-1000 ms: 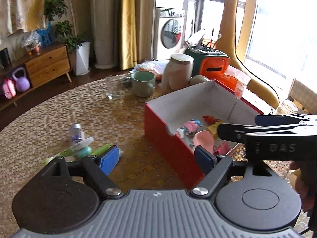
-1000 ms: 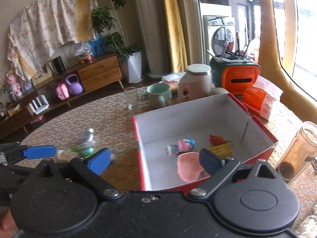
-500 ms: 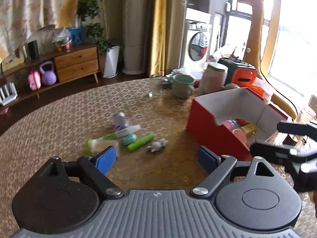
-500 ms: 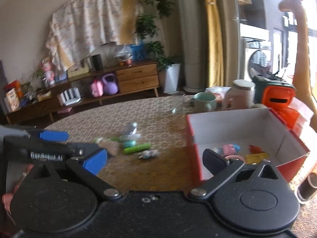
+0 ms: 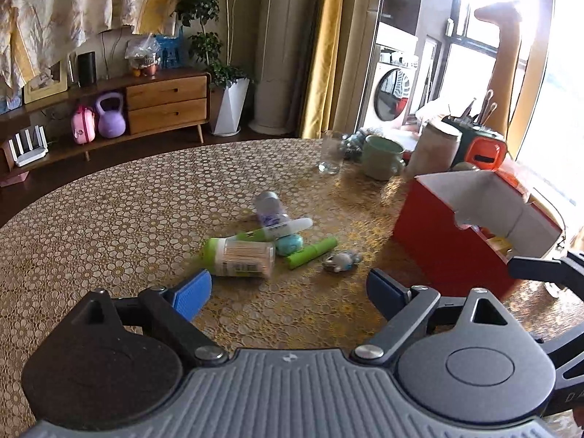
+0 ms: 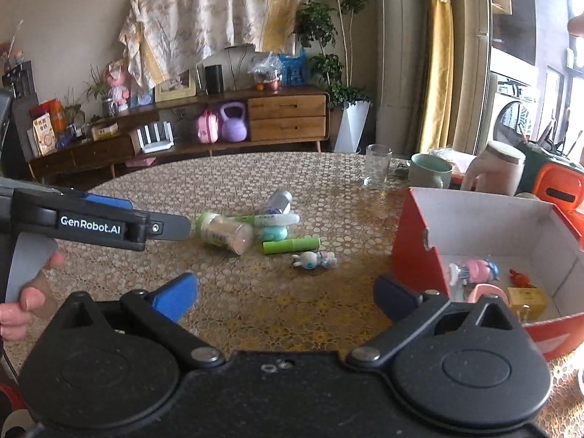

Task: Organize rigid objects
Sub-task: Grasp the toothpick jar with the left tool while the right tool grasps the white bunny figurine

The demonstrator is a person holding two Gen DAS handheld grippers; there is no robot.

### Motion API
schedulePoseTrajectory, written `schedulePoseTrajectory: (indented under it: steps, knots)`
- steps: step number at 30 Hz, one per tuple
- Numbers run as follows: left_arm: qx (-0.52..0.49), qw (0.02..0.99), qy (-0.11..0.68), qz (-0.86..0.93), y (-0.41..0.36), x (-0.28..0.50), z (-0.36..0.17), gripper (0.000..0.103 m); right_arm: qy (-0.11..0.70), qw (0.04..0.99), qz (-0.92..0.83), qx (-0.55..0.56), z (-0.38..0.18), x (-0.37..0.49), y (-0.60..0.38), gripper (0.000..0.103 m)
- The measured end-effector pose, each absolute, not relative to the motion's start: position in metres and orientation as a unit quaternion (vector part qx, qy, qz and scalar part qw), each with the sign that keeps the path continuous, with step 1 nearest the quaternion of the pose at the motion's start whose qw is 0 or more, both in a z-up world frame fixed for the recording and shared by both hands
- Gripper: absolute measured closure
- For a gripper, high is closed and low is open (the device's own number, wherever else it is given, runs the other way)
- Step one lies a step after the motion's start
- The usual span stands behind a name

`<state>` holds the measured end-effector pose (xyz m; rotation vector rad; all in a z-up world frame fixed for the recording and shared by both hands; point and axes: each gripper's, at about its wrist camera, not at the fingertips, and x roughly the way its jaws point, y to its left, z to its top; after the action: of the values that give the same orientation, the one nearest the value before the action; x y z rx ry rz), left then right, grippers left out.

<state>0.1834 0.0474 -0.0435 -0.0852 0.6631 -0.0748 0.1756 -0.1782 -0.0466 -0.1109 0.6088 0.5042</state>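
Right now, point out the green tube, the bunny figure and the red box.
green tube (image 6: 291, 245): right wrist view, middle of its body, lying on the table.
bunny figure (image 6: 314, 259): right wrist view, its torso.
red box (image 6: 414, 252): right wrist view, outer red side wall.

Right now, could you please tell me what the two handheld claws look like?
The left claw has a ribbed grey body, two round black pivot housings, silver screws and blue pads. The right claw is built alike, but its body is black. From the side, the left one carries white "GenRobot.AI" lettering. A hand grips its pale handle; no sleeve or cable shows.
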Motion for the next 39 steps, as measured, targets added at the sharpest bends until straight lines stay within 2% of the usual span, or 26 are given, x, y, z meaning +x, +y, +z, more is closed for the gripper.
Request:
schedulePoseTrajectory:
  steps: [14, 26, 30, 39]
  knots:
    - [-0.019, 0.939, 0.342, -0.013, 0.067, 0.253, -0.097, 0.01, 0.337, 0.906, 0.244, -0.077, -0.098, 0.246, -0.152, 0.003]
    - [-0.012, 0.935, 0.354, -0.004, 0.068, 0.299, -0.135, 0.01, 0.357, 0.896, 0.242, -0.105, -0.136, 0.303, -0.131, 0.014]
    - [-0.021, 0.934, 0.356, 0.0, 0.071, 0.306, -0.142, 0.01, 0.367, 0.893, 0.24, -0.103, -0.146, 0.316, -0.127, 0.021]
    - [-0.017, 0.937, 0.349, 0.001, 0.068, 0.313, -0.151, 0.011, 0.366, 0.89, 0.253, -0.104, -0.151, 0.324, -0.124, 0.029]
